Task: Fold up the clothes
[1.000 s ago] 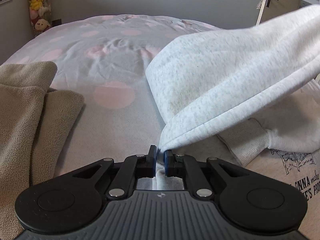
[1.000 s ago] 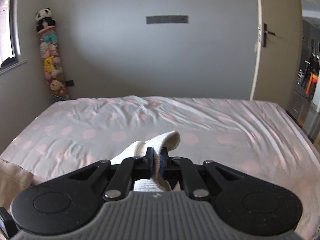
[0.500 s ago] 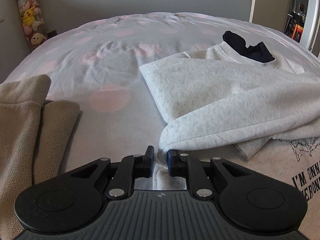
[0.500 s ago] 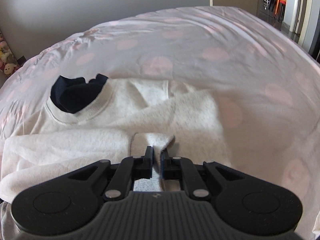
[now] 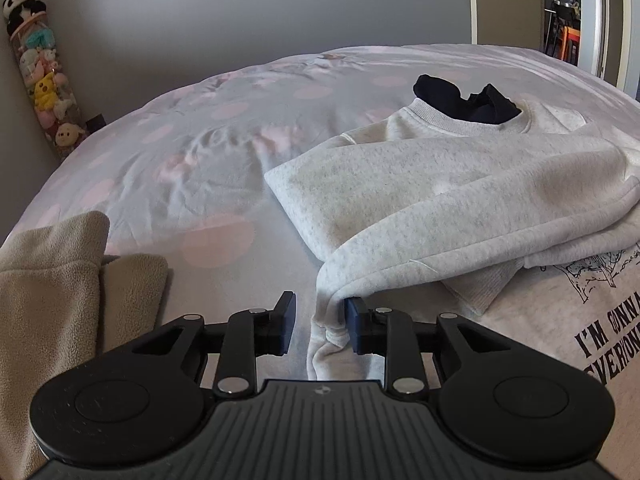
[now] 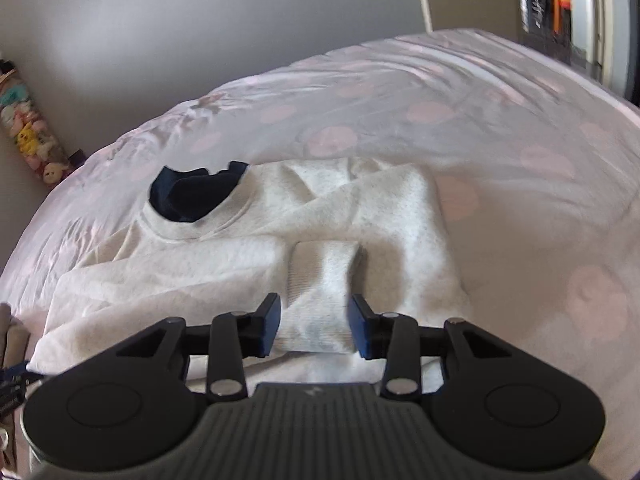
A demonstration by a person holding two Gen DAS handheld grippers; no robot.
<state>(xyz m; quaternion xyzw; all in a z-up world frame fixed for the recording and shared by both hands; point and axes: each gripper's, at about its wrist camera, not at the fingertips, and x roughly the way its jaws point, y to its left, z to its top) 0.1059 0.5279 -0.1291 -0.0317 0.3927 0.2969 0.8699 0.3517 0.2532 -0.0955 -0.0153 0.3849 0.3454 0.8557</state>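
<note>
Your light grey sweatshirt point(image 5: 460, 184) lies on the polka-dot bedspread point(image 5: 192, 152), sleeves crossed over the body, a dark garment point(image 5: 464, 98) showing through the neckline.

Left gripper point(image 5: 319, 322): jaws opening. A bunched fold of the sweatshirt's near corner sits between them, against the right pad only; the left pad stands clear.

Right gripper point(image 6: 314, 326): jaws opening. The ribbed cuff point(image 6: 320, 280) lies between the pads, neither one pressing it.

Handling, judged: thick fleece, soft and limp, light, not slippery, nothing fragile. It will drape and sag from any pinch point, so lift with both hands together. The stitched edges should give your firmest holds: the ribbed cuff, hem and shoulder seams. Pinch through all layers at a fold's corner, or the lower layer will stay behind.

Beside it, a beige fleece item point(image 5: 60, 288) on the left and a printed shirt point(image 5: 592, 320) just under the sweatshirt's near edge; take care not to catch that print layer.
</note>
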